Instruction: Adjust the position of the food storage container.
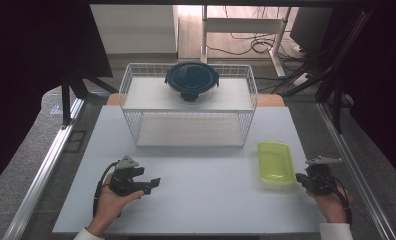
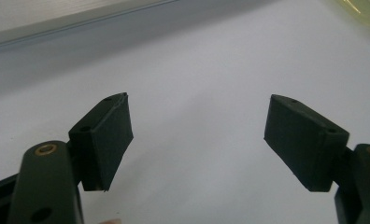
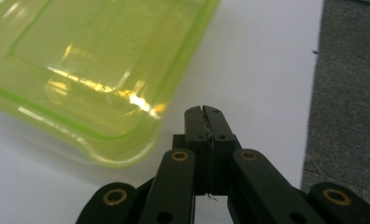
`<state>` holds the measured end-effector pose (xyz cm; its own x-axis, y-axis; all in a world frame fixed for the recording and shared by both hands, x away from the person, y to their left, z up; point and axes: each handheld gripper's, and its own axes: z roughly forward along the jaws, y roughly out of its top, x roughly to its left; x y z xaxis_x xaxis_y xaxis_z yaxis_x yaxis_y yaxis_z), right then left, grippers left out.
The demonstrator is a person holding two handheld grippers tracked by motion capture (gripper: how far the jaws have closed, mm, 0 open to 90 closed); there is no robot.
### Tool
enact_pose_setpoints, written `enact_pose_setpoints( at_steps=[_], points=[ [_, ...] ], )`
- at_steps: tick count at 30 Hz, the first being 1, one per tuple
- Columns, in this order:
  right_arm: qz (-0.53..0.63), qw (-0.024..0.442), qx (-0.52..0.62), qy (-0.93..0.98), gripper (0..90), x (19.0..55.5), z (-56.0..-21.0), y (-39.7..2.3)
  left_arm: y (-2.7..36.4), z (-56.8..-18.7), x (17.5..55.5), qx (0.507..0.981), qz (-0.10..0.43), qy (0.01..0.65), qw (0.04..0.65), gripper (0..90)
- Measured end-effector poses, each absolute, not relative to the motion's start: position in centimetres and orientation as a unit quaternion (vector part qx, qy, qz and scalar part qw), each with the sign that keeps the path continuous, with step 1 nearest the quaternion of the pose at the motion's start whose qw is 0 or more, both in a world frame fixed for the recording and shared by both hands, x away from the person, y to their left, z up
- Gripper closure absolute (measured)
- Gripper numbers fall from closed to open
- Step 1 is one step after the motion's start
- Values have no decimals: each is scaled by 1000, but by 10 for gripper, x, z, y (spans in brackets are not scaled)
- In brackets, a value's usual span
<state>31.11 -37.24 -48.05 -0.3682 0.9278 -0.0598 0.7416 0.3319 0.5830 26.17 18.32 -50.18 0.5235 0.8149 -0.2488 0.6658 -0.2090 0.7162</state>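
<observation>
A translucent yellow-green plastic tray (image 1: 275, 162) lies on the white table at the right; up close its near corner (image 3: 87, 79) fills the upper left of the right gripper view. My right gripper (image 1: 300, 177) sits just beside that corner, near the table's right edge, its jaws (image 3: 205, 114) pressed together with nothing between them. My left gripper (image 1: 153, 184) rests at the front left of the table, held in a hand. Its two black pads (image 2: 106, 135) stand wide apart over bare white tabletop, empty. A round dark-lidded glass container (image 1: 192, 80) sits on top of the wire rack.
A white wire rack (image 1: 188, 107) with two shelves stands at the back middle of the white table (image 1: 201, 195). Grey floor and metal rails (image 1: 46, 165) flank the table. A desk frame and cables lie beyond.
</observation>
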Motion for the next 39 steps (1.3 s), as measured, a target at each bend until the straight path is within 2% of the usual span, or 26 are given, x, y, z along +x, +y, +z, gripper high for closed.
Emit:
enact_pose_setpoints(
  at_steps=[12, 29, 39],
  points=[
    [229, 186, 504, 811, 888, 305, -480, -342, 184, -501, 261, 772, 93, 480, 407, 224],
    [240, 149, 462, 841, 889, 300, -482, -300, 185, -501, 261, 771, 92, 482, 405, 224],
    [247, 150, 474, 832, 888, 293, -469, -311, 188, -500, 263, 764, 82, 487, 414, 239]
  ],
)
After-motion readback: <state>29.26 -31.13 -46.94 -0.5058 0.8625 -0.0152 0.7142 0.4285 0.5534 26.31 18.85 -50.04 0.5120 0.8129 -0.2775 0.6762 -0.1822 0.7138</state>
